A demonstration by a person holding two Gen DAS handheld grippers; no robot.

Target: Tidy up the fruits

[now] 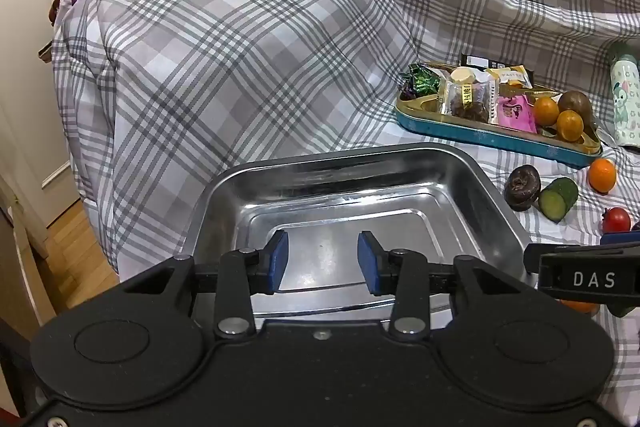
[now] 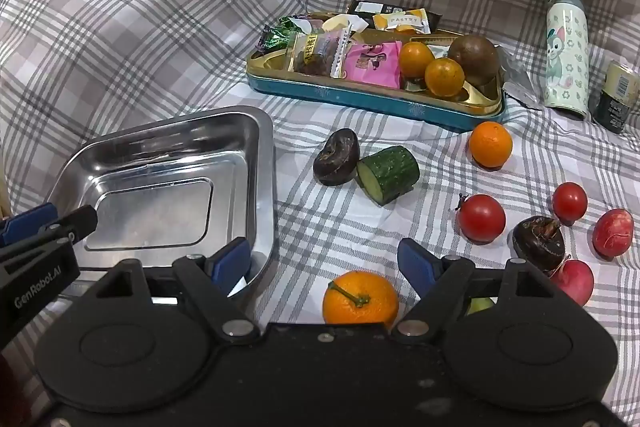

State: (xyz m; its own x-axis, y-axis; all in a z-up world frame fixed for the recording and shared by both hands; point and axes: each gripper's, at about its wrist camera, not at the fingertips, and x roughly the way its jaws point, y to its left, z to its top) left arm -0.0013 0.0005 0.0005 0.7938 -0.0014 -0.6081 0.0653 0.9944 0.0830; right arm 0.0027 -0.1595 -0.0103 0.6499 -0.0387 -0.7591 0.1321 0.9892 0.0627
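An empty steel tray (image 1: 496,211) (image 2: 264,163) sits on the checked cloth. My left gripper (image 1: 323,257) is open and empty over the tray's near part. My right gripper (image 2: 324,263) is open wide, just above and around an orange (image 2: 360,297) lying beside the tray's right side; its left pad is near the tray's edge. Loose on the cloth are another orange (image 2: 490,145), two tomatoes (image 2: 481,218) (image 2: 569,202), a cucumber piece (image 2: 390,173), two dark water chestnuts (image 2: 337,157) (image 2: 538,237) and red fruits (image 2: 613,233).
A teal snack tin (image 2: 372,99) at the back holds wrapped snacks, two oranges (image 2: 444,77) and a brown fruit (image 2: 474,58). A printed flask (image 2: 567,61) and a small jar (image 2: 616,97) stand at far right. A cloth-covered mound (image 1: 240,47) rises at left.
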